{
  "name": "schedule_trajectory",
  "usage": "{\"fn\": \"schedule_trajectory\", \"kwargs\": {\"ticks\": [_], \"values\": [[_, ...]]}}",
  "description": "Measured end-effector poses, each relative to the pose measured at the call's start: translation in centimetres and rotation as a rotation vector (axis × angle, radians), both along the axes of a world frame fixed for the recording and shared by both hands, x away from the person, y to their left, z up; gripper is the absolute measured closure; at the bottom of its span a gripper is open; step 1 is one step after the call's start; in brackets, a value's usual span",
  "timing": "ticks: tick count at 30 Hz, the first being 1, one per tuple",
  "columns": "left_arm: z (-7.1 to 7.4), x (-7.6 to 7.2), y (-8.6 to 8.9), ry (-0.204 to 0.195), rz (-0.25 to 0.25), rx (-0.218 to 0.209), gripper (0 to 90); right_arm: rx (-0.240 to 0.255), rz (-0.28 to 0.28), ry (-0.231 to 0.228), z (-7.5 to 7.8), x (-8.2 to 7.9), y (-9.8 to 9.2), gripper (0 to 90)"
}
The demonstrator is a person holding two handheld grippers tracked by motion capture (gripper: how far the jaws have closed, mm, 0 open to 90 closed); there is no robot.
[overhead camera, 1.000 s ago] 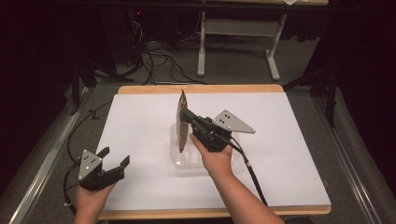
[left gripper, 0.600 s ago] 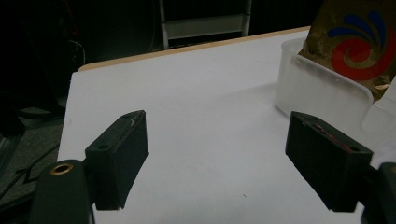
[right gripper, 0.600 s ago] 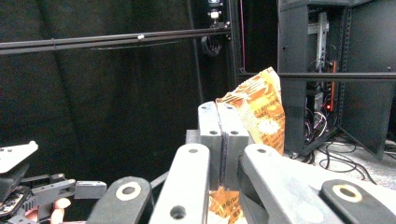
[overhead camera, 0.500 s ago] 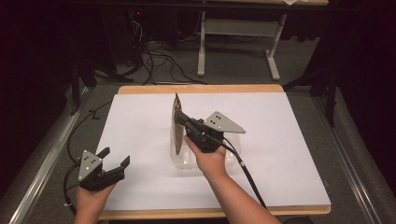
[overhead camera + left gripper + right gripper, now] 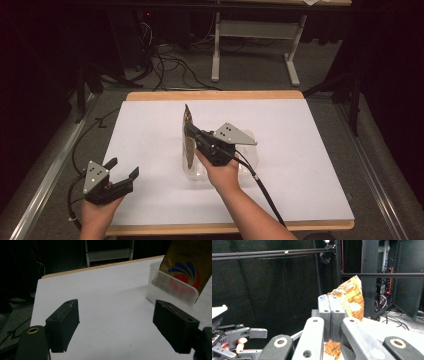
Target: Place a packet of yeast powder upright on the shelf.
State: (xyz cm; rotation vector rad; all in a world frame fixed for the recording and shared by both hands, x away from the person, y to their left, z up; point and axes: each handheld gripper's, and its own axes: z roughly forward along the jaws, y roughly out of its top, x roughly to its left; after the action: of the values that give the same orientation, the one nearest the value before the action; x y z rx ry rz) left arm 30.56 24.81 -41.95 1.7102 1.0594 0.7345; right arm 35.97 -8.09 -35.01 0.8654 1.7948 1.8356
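So far, right gripper (image 5: 192,131) pinches the orange-gold foil snack packet (image 5: 187,137) upright, centre frame, lower end inside the clear plastic tub (image 5: 250,159), not yet released; left gripper (image 5: 122,170) idles agape, lower left.

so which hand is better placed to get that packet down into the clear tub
Right. The right gripper is shut on the packet, upright over the clear tub; the left gripper hangs open, apart.

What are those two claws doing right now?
Left gripper: open, empty.
Right gripper: shut on the packet.
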Motion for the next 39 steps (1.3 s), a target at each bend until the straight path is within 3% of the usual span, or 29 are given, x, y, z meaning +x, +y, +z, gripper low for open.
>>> {"fn": "schedule_trajectory", "kwargs": {"ticks": [24, 39], "values": [[-0.1, 0.0, -0.2, 0.005, -0.007, 0.011, 21.8, -0.022, -0.019, 0.077, -3.5, 0.3, 0.0, 90.0], [-0.1, 0.1, -0.2, 0.007, -0.012, 0.013, 21.8, -0.028, -0.026, 0.095, -4.1, 0.4, -0.2, 89.3]]}}
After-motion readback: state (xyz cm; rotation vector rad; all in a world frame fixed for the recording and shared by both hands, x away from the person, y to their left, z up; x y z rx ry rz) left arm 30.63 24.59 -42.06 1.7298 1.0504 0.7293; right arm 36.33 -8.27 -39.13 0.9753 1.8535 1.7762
